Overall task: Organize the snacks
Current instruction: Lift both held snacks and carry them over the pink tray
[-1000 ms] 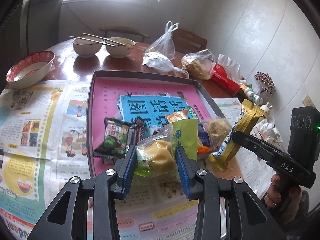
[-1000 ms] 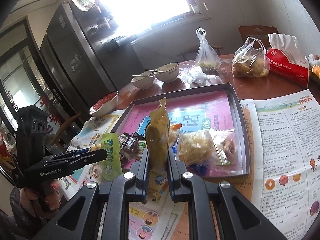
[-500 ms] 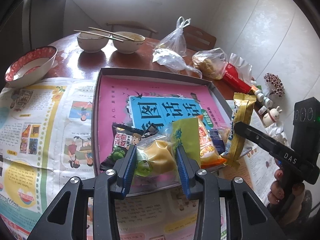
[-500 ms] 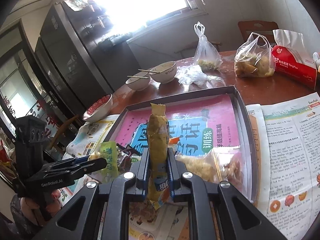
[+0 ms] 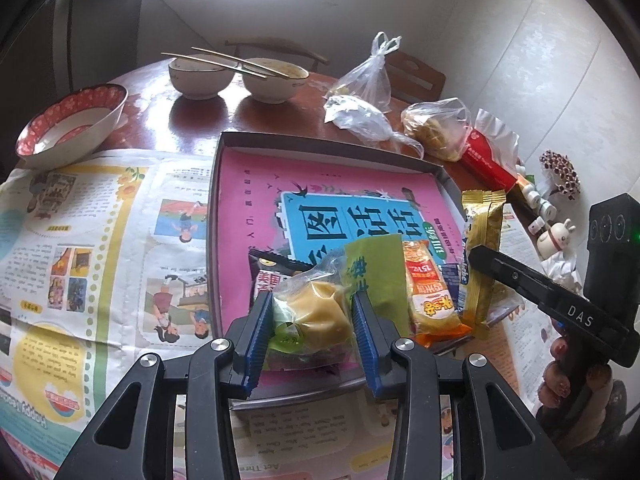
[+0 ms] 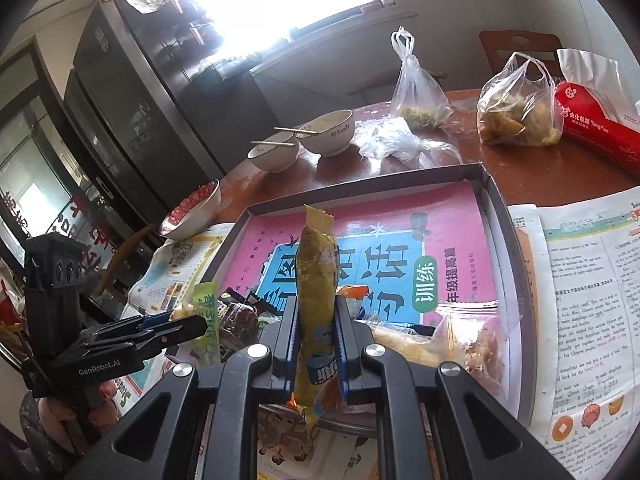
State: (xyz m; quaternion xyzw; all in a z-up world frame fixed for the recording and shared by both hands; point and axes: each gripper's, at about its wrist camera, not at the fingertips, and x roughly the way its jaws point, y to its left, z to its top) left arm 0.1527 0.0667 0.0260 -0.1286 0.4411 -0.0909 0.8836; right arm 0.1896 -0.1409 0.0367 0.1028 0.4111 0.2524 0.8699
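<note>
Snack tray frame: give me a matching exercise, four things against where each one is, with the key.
Things:
1. gold snack bar
2. clear bag with green label
3. chopsticks
4. red-rimmed bowl

Places:
A. lying across the two white bowls
B. clamped upright in the right gripper
C. on the bare wooden table, beyond the newspaper
D. between the fingers of the left gripper, over the tray

Pairs: 1-B, 2-D, 3-A, 4-C
</note>
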